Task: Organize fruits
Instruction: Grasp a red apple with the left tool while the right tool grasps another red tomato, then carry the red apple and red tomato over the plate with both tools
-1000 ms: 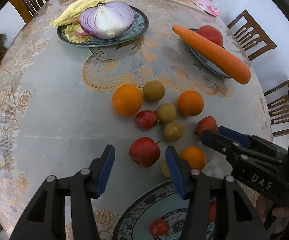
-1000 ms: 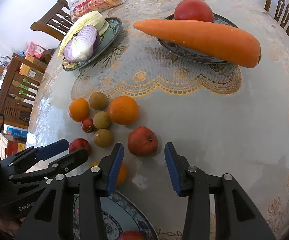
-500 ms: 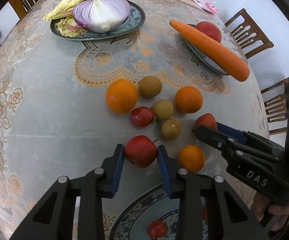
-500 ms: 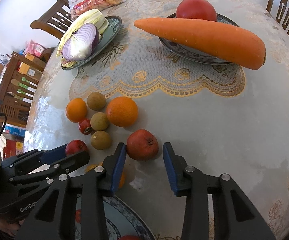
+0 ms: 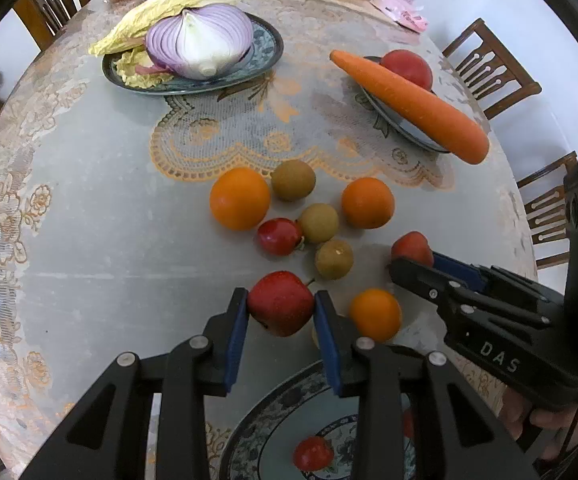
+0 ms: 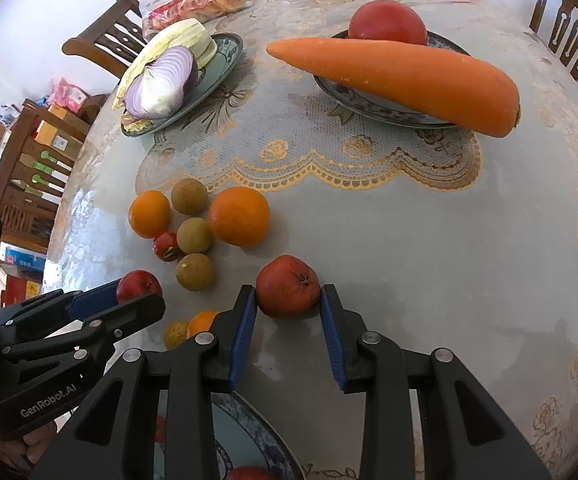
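Both wrist views look steeply down, close over the tabletop [image 5: 89, 208]. They share the carrot [image 5: 409, 100] [image 6: 401, 76]; each shows the other claw below it.

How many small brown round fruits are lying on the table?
3, in a loose line among the oranges: farthest brown fruit near the lace edge, middle brown fruit, nearest brown fruit. Others may be hidden behind the grippers.

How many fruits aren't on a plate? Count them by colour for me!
Orange fruits: 3
Small tan fruits: 4
Red fruits: 3
Total: 10
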Available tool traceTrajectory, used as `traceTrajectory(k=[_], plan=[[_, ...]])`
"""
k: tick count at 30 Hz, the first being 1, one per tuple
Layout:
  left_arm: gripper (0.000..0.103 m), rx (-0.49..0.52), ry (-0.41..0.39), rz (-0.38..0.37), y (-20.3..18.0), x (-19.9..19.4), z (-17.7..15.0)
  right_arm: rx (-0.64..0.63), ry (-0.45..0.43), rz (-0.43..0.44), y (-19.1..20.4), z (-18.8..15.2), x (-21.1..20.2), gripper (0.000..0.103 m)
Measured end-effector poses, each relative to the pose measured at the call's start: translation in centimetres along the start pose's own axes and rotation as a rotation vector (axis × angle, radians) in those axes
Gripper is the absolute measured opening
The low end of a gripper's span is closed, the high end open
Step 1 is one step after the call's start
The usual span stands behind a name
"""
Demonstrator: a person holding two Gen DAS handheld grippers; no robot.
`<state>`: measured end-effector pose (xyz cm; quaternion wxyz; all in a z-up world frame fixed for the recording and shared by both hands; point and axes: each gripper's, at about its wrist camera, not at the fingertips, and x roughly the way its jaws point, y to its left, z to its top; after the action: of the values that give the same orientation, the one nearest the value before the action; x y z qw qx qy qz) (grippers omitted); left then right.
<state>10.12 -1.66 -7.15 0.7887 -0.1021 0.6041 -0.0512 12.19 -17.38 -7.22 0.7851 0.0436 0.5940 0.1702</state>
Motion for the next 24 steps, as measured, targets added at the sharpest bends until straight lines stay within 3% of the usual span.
traceTrajectory(k=[24], plan=[[0.034,0.047,-0.057,0.010,-0.9,-3.8,-2.2,-0.011,-0.060,0.025,1.7,-2.0,-3.5,0.034]])
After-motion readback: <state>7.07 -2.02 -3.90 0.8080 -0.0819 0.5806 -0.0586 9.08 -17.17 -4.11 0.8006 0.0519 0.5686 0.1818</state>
